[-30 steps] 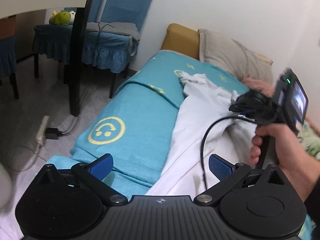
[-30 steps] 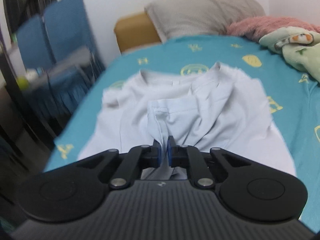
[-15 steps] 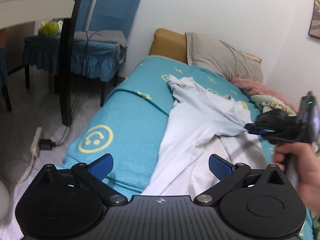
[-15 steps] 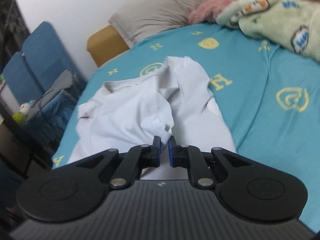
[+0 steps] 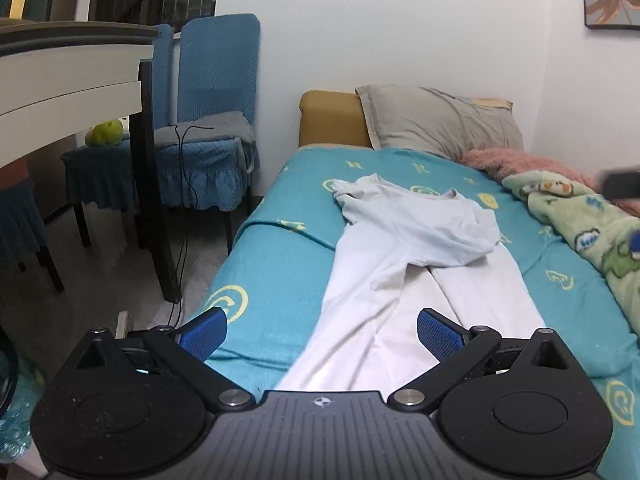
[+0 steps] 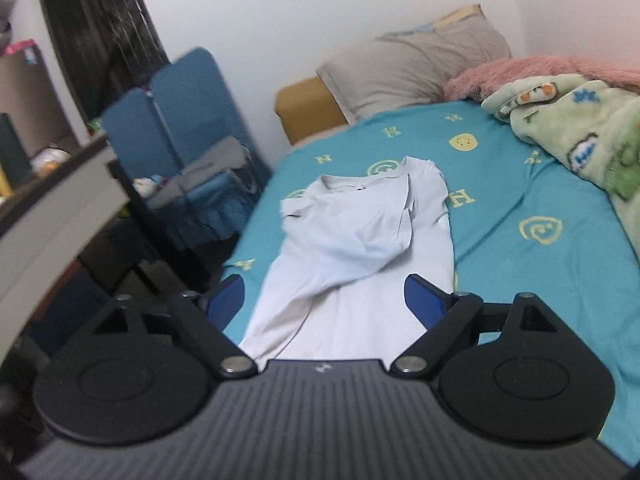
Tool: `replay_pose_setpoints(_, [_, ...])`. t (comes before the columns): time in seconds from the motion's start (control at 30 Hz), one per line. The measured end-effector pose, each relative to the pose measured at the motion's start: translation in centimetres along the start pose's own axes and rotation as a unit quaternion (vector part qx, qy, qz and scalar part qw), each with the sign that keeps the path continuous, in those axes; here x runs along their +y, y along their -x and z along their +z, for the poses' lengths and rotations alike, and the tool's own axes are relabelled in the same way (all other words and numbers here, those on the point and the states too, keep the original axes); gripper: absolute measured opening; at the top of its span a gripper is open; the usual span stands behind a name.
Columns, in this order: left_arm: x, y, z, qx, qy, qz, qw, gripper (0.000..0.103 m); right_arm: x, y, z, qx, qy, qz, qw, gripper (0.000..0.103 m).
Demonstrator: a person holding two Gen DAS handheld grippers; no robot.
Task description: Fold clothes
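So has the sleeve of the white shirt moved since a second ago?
Yes. The sleeve was pinched in the right tongs, lifted near the camera; now it lies folded across the shirt, farther toward the grey pillow, with the tongs opening and empty.

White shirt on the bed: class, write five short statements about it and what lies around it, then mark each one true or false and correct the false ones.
1. The white shirt lies on a turquoise bedspread. True.
2. The right gripper is clamped on the shirt's sleeve. False: its fingers stand apart and are opening, pinching no cloth.
3. A grey pillow lies at the head of the bed. True.
4. The left gripper holds the shirt's hem. False: its fingers are wide apart and empty, above the shirt.
5. The shirt is folded into a neat small square. False: only its top is turned over; the body still stretches long.
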State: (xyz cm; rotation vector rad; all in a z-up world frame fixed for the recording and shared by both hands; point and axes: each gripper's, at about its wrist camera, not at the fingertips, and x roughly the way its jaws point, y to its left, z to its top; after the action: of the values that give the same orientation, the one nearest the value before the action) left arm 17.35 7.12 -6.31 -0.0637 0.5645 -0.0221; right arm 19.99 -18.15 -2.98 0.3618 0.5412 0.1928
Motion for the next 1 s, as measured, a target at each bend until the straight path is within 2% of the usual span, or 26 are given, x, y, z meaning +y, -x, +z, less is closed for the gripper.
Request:
replay_pose_setpoints(0.13, [0.7, 2.5, 0.6, 0.005, 0.030, -0.025, 0.9992, 0.101, -0.2, 5.2, -2.9, 0.003, -0.001, 0.008, 1.000, 0.088])
replay_pose_setpoints(0.23, [2.1, 4.1, 1.4, 0.027, 0.046, -0.042, 0.9977, 0.100, -1.1, 7.4, -3.9, 0.006, -0.017, 0.009, 1.000, 0.088])
replay_pose_setpoints(0.37, [6.1, 5.5, 3.0, 0.072, 0.070, -0.068, 0.9927, 0.098, -2.5, 8.9, -4.5, 0.010, -0.053, 0.015, 0.998, 0.088])
replay_pose_setpoints(0.47, [10.7, 5.8, 3.7, 0.102, 0.091, -0.070, 0.9881, 0.095, -3.3, 9.2, -4.9, 0.015, -0.076, 0.018, 0.997, 0.088])
replay_pose_setpoints(0.53, [14.2, 5.1, 3.5, 0.132, 0.114, -0.088, 0.9808, 0.094, -3.5, 9.0, -5.0, 0.019, -0.085, 0.020, 0.996, 0.088])
replay_pose_setpoints(0.63, [18.8, 3.3, 2.0, 0.182, 0.157, -0.131, 0.9617, 0.086, -3.7, 8.5, -5.1, 0.026, -0.094, 0.018, 0.995, 0.088])
replay_pose_setpoints(0.77, [21.6, 0.9, -1.7, 0.226, 0.185, -0.164, 0.9422, 0.076, -3.8, 8.0, -5.4, 0.038, -0.101, 0.013, 0.994, 0.088])
replay_pose_setpoints(0.9, [21.5, -1.4, -4.8, 0.274, 0.166, -0.203, 0.9254, 0.062, -3.8, 7.3, -5.6, 0.051, -0.103, 0.002, 0.993, 0.088])
replay_pose_setpoints(1.0, [20.2, -1.3, -5.2, 0.274, 0.088, -0.209, 0.9345, 0.062, -3.8, 6.8, -5.7, 0.058, -0.104, -0.006, 0.993, 0.088])
